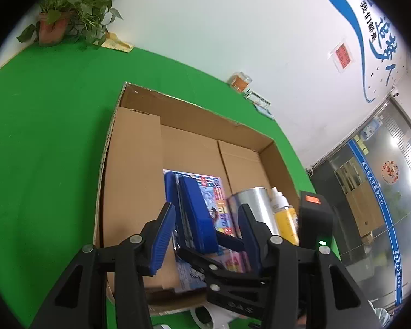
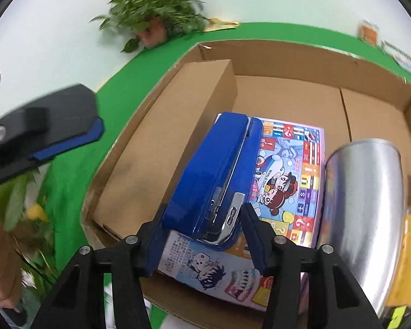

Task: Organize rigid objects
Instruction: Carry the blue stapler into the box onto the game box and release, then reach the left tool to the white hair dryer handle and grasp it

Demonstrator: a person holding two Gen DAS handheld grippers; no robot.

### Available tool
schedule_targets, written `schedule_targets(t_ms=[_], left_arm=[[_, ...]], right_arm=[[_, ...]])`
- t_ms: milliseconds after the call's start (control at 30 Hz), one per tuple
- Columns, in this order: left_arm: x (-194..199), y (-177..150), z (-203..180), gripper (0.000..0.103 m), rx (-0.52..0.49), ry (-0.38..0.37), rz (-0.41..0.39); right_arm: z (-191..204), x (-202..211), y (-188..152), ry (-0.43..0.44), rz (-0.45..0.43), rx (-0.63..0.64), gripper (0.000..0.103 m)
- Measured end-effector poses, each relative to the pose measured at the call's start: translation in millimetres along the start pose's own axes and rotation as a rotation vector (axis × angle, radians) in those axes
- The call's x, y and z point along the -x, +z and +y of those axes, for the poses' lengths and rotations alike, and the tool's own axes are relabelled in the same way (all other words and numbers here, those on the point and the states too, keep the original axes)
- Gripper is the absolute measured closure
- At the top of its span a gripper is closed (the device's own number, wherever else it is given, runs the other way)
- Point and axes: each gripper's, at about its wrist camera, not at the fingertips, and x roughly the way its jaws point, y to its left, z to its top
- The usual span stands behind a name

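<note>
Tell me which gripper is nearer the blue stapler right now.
Right. The right gripper has the blue stapler between its fingers, above the game box. The left gripper sits open, further back over the cardboard box, with the right gripper between it and the stapler.

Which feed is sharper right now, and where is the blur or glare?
Left wrist view is sharp throughout, with fisheye bending at the edges. Right wrist view is crisp on the stapler but motion-smeared at the potted plant and the left gripper; the silver can shows soft glare.
</note>
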Motion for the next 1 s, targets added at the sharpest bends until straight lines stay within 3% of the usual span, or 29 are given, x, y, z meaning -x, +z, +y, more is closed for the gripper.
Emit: schedule_targets(t_ms=[133, 167, 200, 267, 333, 400, 433, 567, 633, 700, 767, 900, 1000], left_arm=[[19.4, -11.7, -10.6, 0.055, -0.024, 0.064, -0.087], [25.4, -14.5, -13.7, 0.055, -0.036, 0.098, -0.121], [30.8, -17.8, -16.9, 0.053, -0.048, 0.13, -0.149], [49.6, -33.5, -29.4, 0.044, -0.091, 0.246, -0.251], [67.3, -58.7, -47.1, 0.011, -0.163, 0.355, -0.373], [78.2, -86.3, -62.7, 0.0, -0.239, 0.454, -0.468], [79.6, -98.8, -69.5, 0.0, -0.276, 0.485, -0.487], [72.0, -130.7, -82.3, 0.0, -0.334, 0.53, -0.417], [67.2, -143.8, -85.2, 0.0, -0.33, 0.524, -0.37], [63.1, -153.3, -84.7, 0.0, -0.314, 0.503, -0.313], [57.3, -162.0, -79.2, 0.0, -0.276, 0.475, -0.223], [61.8, -177.3, -66.0, 0.0, -0.163, 0.329, -0.023], [84.5, -188.7, -65.3, 0.0, -0.124, 0.324, -0.03]], right_arm=[[0.6, 6.5, -3.2, 0.002, -0.018, -0.001, 0.053], [2.6, 16.9, -7.4, -0.006, -0.037, -0.011, 0.047], [6.0, 26.9, -11.1, -0.015, -0.054, -0.009, 0.025], [14.2, 59.8, -24.4, -0.012, -0.129, 0.016, 0.001], [19.5, 89.6, -42.7, -0.063, -0.221, 0.057, 0.001], [21.3, 117.5, -72.3, -0.183, -0.3, 0.081, 0.001], [20.1, 127.6, -89.0, -0.233, -0.33, 0.077, 0.001], [13.8, 154.8, -134.3, -0.3, -0.42, 0.049, 0.001], [7.0, 162.3, -152.4, -0.266, -0.426, 0.021, 0.001], [0.4, 161.0, -172.6, -0.201, -0.369, -0.008, 0.001], [-4.7, 146.2, -190.6, -0.13, -0.256, -0.038, 0.001], [9.8, 107.0, -212.4, -0.013, -0.069, -0.003, 0.001], [24.9, 88.4, -222.8, -0.016, -0.04, 0.033, 0.003]])
